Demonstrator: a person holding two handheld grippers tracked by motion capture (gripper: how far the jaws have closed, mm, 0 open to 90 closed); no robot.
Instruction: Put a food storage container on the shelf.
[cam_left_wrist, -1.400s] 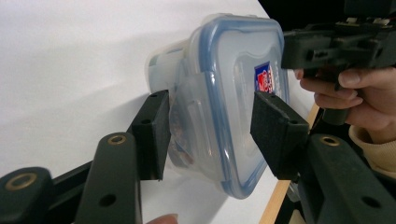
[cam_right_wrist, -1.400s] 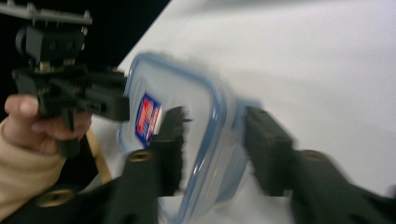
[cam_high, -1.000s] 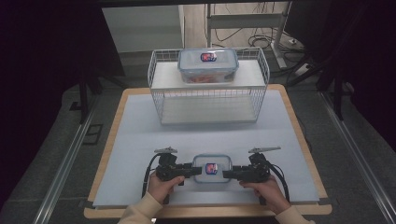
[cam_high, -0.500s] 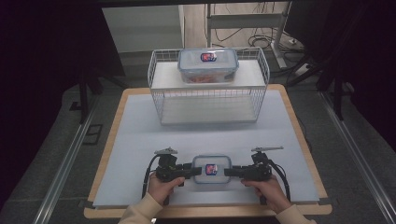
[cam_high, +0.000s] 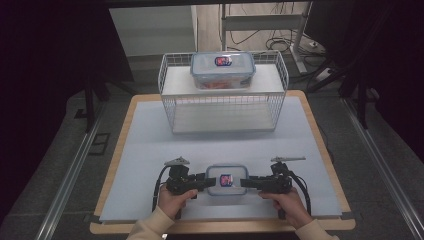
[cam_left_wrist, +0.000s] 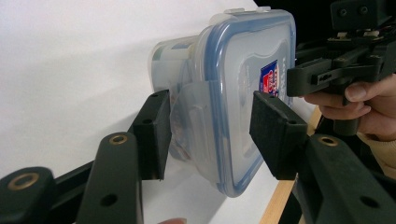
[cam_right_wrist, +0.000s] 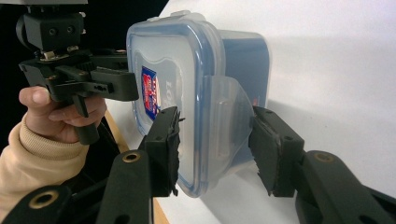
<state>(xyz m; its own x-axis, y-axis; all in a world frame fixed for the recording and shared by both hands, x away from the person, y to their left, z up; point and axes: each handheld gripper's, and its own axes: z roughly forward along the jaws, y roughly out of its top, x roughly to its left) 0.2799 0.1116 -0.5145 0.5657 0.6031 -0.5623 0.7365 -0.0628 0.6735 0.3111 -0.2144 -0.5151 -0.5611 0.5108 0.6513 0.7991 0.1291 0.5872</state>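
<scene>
a small lidded box (cam_high: 226, 179) sits on the worktop (cam_high: 150, 150) between both claws. left claw (cam_left_wrist: 208, 135) and right claw (cam_right_wrist: 217, 149) straddle its end latches, not yet clamped; best squeeze evenly, then lift level.

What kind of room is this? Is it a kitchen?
Probably not a kitchen; it looks like a lab or workshop. A work table sits in a dark room, cables trail across the floor behind, and metal rails run alongside.
</scene>
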